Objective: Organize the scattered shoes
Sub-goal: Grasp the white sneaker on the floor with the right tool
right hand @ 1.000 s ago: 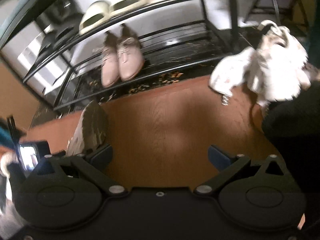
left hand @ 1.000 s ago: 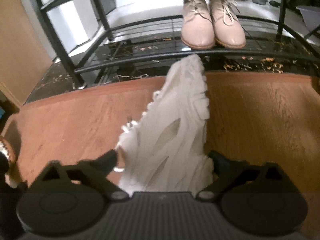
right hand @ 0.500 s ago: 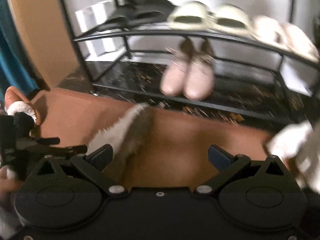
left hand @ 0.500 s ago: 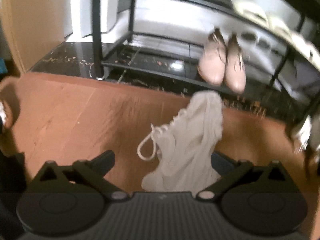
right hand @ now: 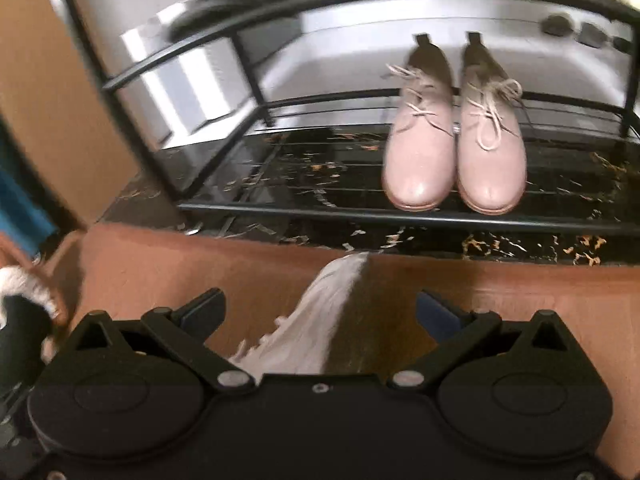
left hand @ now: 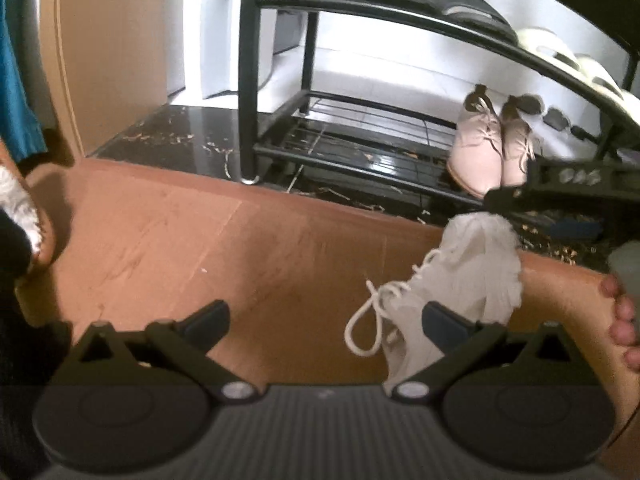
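Note:
A white chunky sneaker [left hand: 464,280] lies on the wooden floor, its laces loose, beside and behind the right fingertip [left hand: 444,322] of my left gripper [left hand: 326,320], which is open and empty. In the right wrist view the same sneaker [right hand: 316,320] lies between the fingers of my open right gripper [right hand: 320,314], not clamped. A pair of pink lace-up shoes [right hand: 454,136] stands on the black rack's bottom shelf [right hand: 360,212]; the pair also shows in the left wrist view [left hand: 492,148].
The black metal rack [left hand: 248,80] holds dark slippers [left hand: 424,0] and pale shoes on its upper shelf. My right gripper's body [left hand: 568,184] crosses the right of the left view. A furry brown slipper [left hand: 24,216] lies at the left edge. A wooden panel [left hand: 112,48] stands left.
My left gripper has let go of the white sneaker and shifted left. My right gripper has swung left over the sneaker, facing the pink shoes.

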`<state>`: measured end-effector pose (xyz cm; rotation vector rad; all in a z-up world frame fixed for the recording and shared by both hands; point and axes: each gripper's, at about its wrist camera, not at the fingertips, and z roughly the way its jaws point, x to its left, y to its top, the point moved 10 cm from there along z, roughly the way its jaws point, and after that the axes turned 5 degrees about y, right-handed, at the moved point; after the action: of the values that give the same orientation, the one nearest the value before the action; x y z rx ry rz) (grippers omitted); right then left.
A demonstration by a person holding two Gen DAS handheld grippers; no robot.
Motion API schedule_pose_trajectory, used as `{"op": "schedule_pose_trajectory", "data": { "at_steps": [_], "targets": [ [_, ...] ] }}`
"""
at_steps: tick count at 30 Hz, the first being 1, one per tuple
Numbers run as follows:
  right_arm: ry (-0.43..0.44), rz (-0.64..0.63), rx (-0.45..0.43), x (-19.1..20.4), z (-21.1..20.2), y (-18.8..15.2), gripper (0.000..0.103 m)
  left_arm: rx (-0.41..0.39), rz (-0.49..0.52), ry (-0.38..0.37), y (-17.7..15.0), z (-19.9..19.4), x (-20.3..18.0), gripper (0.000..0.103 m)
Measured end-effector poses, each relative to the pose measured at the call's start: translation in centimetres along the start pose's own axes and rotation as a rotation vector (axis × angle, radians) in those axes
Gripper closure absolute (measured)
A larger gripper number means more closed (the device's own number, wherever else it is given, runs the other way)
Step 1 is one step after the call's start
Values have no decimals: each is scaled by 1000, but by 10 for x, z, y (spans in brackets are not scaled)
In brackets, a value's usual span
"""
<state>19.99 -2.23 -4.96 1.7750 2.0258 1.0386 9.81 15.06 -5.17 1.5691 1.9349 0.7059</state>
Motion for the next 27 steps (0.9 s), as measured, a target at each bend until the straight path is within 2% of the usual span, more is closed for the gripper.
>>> {"op": "schedule_pose_trajectory", "data": {
  "at_steps": [3, 5, 6, 7, 10, 19, 27],
  "targets": [
    [-11, 25, 33, -3, 13, 1, 16, 24, -65, -33, 0, 3, 3, 1],
    [-15, 32, 58, -4, 20, 1, 18, 37, -90, -43, -4, 2, 6, 1],
    [-23, 37, 70, -6, 25, -4, 27, 39, -90, -37, -5, 3, 7, 1],
    [-38, 42, 84, -9, 31, -13, 47, 40, -85, -29, -6, 4, 7, 1],
    [-7, 62, 81, -8, 33, -18, 60, 38, -68, -6, -8, 6, 8, 1],
    [-28, 209, 41, -56, -7, -42, 61, 28, -113, 17, -8, 6, 20, 1],
    [-46, 352, 7, -103, -44, -64, 59, 21, -88, 12, -8, 1, 13, 1]
  ]
}}
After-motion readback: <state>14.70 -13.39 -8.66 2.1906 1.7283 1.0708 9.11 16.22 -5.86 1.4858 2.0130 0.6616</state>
